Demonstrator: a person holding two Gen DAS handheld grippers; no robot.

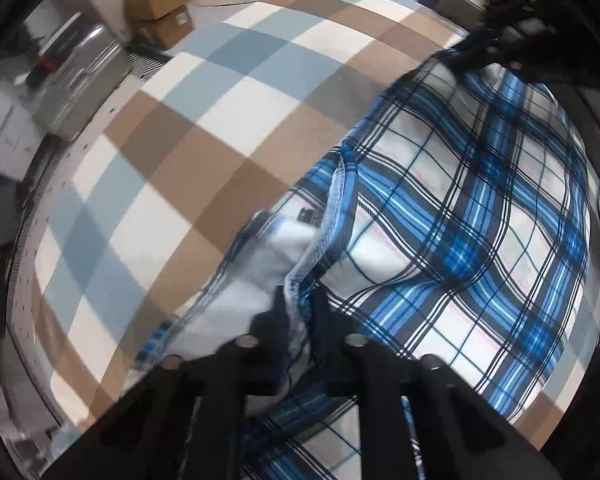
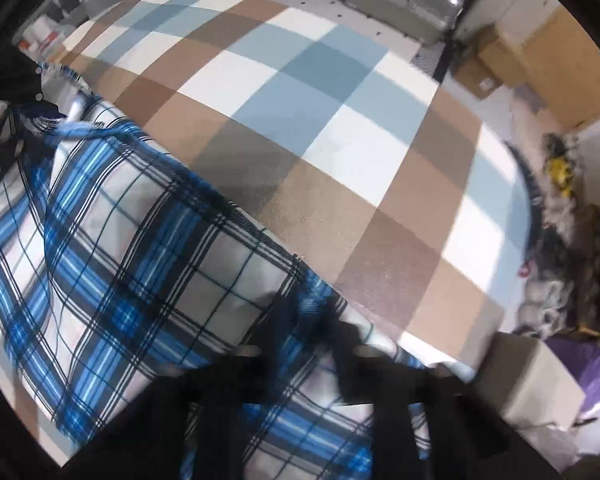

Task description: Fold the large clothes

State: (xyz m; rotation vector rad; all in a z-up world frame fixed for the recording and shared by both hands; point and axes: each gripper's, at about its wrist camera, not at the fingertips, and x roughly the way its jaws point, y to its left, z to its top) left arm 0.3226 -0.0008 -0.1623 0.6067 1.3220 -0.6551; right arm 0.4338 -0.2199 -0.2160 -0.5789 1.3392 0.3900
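A blue, white and black plaid garment (image 1: 460, 208) lies rumpled on a table covered by a brown, blue and white checked cloth (image 1: 220, 120). In the left wrist view my left gripper (image 1: 298, 300) is shut on the garment's stitched hem, which bunches up between the black fingers. Far along the same edge, the right gripper (image 1: 496, 52) pinches the fabric at the upper right. In the right wrist view my right gripper (image 2: 308, 316) is shut on the garment (image 2: 132, 240) at its edge, over the checked cloth (image 2: 300, 120). The left gripper (image 2: 8, 136) shows dark at the far left.
Cardboard boxes (image 1: 156, 0) and a silver suitcase (image 1: 80, 76) stand on the floor beyond the table. The right wrist view shows the suitcase (image 2: 404, 0), boxes (image 2: 484, 64), a grey box (image 2: 536, 380) by the table corner, purple fabric (image 2: 596, 364) and floor clutter (image 2: 560, 172).
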